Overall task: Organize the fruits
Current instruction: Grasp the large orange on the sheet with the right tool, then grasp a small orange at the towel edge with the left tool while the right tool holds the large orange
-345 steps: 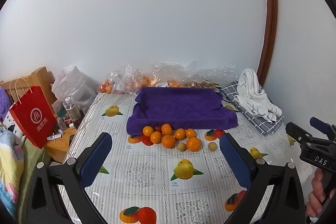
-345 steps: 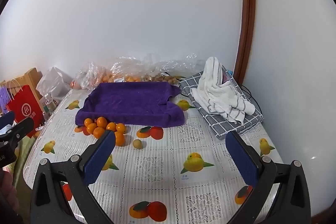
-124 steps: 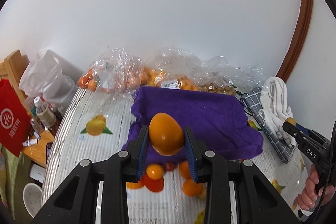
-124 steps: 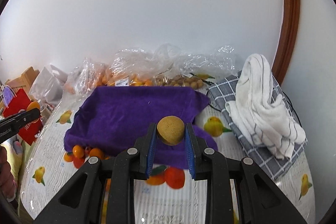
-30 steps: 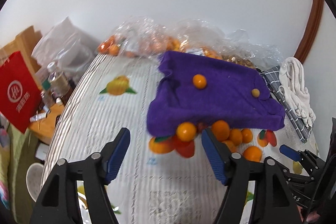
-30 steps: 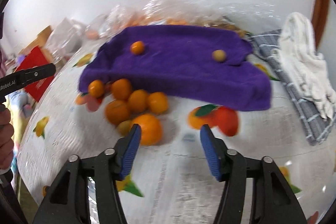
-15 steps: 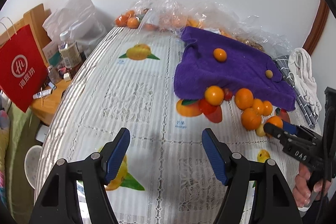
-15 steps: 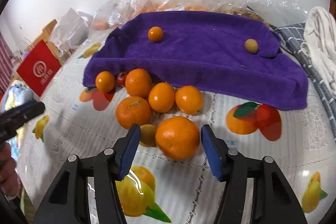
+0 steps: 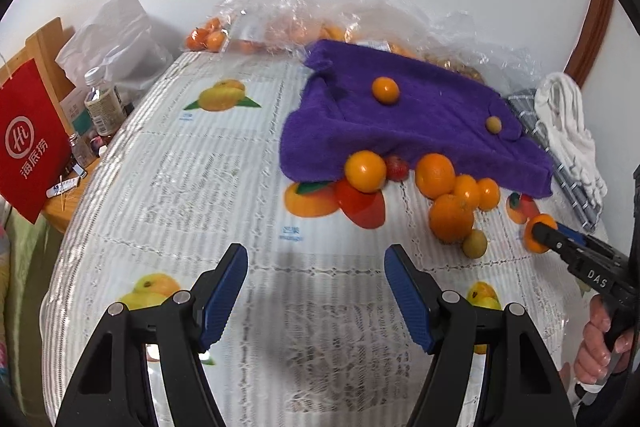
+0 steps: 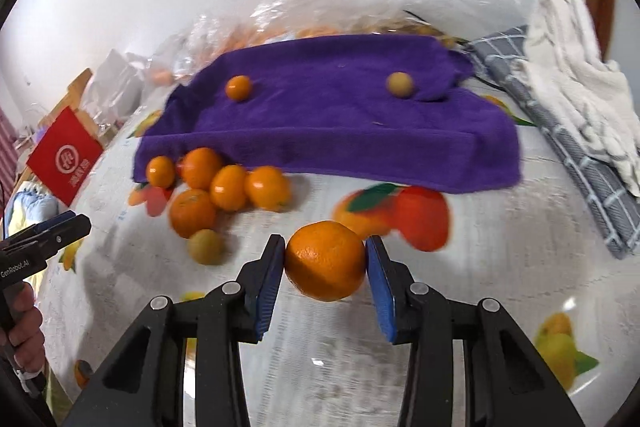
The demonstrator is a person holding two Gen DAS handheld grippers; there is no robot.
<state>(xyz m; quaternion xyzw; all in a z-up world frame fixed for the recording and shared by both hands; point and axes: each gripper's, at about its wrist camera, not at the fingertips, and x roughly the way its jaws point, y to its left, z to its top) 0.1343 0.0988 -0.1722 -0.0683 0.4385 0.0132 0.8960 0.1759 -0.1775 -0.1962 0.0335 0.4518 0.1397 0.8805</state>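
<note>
My right gripper (image 10: 325,261) is shut on a large orange (image 10: 325,259), just in front of the fruit pile; it also shows in the left wrist view (image 9: 538,233). My left gripper (image 9: 316,293) is open and empty over the tablecloth, short of the pile. Several loose oranges (image 9: 450,217) (image 10: 230,187) and a small yellow-green fruit (image 9: 475,243) (image 10: 206,246) lie at the front edge of a purple towel (image 9: 424,125) (image 10: 340,123). On the towel sit a small orange (image 9: 385,90) (image 10: 238,87) and a small tan fruit (image 9: 493,125) (image 10: 400,85).
Clear plastic bags of fruit (image 9: 280,23) line the wall behind the towel. A white cloth on a grey checked cloth (image 10: 572,75) lies to the right. A red paper bag (image 9: 28,147), bottles (image 9: 100,103) and a wooden stand sit off the table's left edge.
My right gripper has closed on the large orange and lifted it a little away from the pile. My left gripper has stayed open, edging closer to the fruit.
</note>
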